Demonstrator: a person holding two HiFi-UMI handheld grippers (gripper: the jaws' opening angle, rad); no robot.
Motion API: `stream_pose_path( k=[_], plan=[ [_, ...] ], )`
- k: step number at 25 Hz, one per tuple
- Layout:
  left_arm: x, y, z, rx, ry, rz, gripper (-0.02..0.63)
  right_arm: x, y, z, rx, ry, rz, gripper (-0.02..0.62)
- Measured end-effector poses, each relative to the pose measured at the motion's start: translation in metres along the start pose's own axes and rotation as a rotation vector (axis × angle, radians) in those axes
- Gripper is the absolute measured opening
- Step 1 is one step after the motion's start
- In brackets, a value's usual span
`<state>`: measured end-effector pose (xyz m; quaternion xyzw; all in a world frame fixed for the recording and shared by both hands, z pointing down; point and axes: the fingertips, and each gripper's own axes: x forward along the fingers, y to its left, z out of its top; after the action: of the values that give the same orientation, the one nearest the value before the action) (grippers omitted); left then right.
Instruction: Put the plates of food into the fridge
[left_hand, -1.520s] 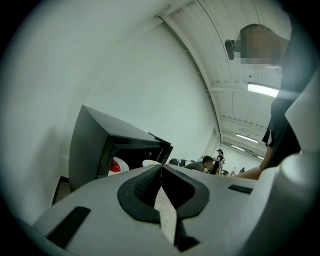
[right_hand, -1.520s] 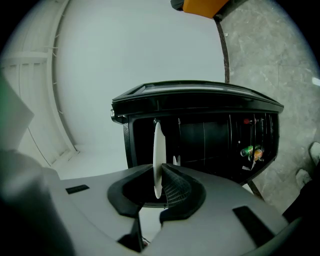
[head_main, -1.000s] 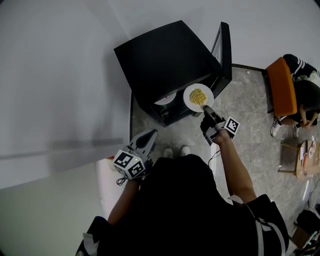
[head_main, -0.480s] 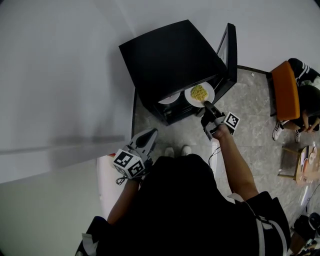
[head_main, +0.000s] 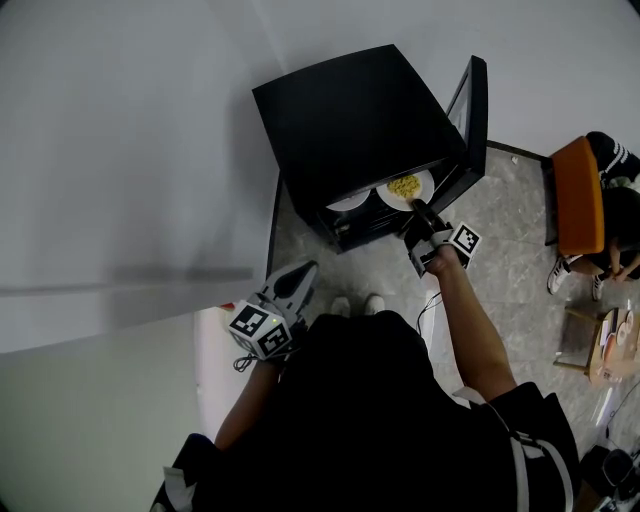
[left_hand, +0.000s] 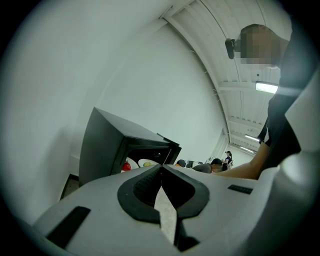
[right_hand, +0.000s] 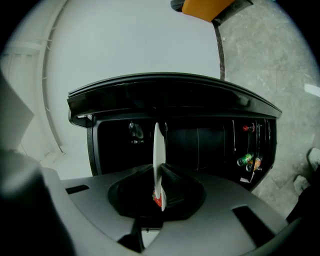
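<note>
A black mini fridge (head_main: 355, 115) stands on the floor with its door (head_main: 470, 110) swung open to the right. My right gripper (head_main: 415, 211) is shut on the rim of a white plate of yellow food (head_main: 405, 187), which sits halfway inside the fridge opening. In the right gripper view that plate (right_hand: 159, 155) shows edge-on between the jaws of the right gripper (right_hand: 160, 169), in front of the dark fridge interior (right_hand: 200, 145). A second plate (head_main: 349, 201) lies inside to the left. My left gripper (head_main: 303, 270) hangs back, shut and holding nothing; its own view shows the left gripper (left_hand: 161, 168) aimed at the fridge (left_hand: 105, 145).
Cans and bottles (right_hand: 248, 161) stand in the door shelf. A person sits on an orange chair (head_main: 574, 190) at the right, beside a small table with dishes (head_main: 612, 338). A white wall runs along the left. A white tabletop (head_main: 212, 365) lies by my left side.
My right gripper has pushed the plate of yellow food forward, from in front of the fridge to partly inside its opening. The left gripper has stayed put.
</note>
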<state>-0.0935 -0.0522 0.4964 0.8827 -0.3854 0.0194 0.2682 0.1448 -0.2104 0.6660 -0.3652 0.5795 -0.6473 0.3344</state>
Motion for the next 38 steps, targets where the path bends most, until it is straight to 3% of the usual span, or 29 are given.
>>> stream_pose_path(
  k=[38],
  plan=[
    [0.010, 0.018, 0.002, -0.046, -0.008, 0.045, 0.023, 0.061, 0.003, 0.012, -0.035, 0.011, -0.086, 0.051]
  ],
)
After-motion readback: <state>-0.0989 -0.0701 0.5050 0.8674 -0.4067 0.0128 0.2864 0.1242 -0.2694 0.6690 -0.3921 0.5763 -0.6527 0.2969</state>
